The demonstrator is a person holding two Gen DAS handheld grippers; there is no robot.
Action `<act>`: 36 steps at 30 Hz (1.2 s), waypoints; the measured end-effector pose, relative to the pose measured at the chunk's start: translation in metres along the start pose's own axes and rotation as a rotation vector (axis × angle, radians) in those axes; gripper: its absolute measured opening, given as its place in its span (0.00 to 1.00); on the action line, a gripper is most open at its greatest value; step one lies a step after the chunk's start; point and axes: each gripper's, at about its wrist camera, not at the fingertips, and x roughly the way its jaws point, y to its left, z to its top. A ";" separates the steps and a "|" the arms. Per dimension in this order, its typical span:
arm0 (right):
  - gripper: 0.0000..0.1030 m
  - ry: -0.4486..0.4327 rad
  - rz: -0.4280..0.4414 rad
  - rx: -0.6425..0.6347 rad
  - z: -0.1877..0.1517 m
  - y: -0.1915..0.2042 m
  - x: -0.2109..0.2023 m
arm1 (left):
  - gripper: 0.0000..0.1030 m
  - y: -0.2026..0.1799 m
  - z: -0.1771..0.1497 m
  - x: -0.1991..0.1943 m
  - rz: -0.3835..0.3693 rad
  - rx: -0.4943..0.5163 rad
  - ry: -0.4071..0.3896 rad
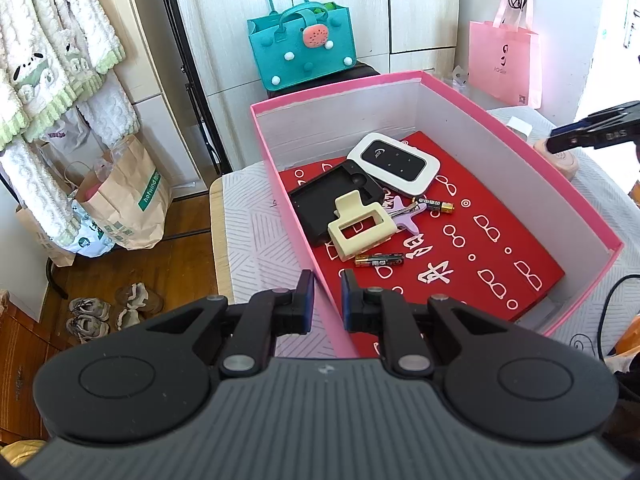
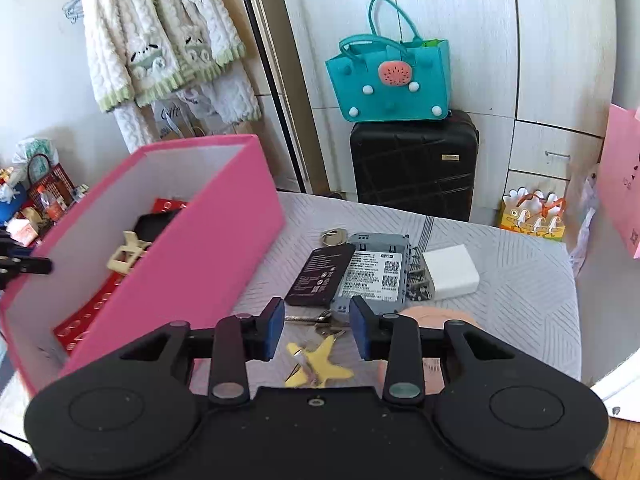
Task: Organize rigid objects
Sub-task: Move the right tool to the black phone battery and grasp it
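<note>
A teal bag (image 2: 394,76) with a watermelon patch is sitting on a black suitcase (image 2: 414,164) against pale cupboards (image 2: 560,40). A fluffy white robe (image 2: 160,40) is hanging at the left. A pink bag (image 1: 505,62) is hanging at the right. Paper bags (image 1: 124,200) and shoes (image 1: 112,310) are lying on the wooden floor (image 1: 172,264).

The left gripper (image 1: 327,300) tilts downward, fingers (image 1: 306,298) nearly closed on the pink box's wall; the right gripper (image 2: 318,330) angles down too, fingers parted, empty.
</note>
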 end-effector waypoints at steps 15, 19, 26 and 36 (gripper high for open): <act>0.54 0.037 -0.068 -0.114 0.015 0.016 0.083 | 0.13 0.001 0.000 0.000 -0.014 -0.016 -0.006; 0.54 0.030 -0.111 -0.221 0.010 0.028 0.087 | 0.13 0.002 0.000 0.000 -0.017 -0.018 -0.007; 0.54 0.022 -0.147 -0.290 0.008 0.038 0.083 | 0.13 0.004 0.000 0.001 -0.028 -0.026 -0.010; 0.44 0.028 -0.127 -0.354 0.005 0.049 0.077 | 0.13 0.004 0.000 0.001 -0.027 -0.027 -0.012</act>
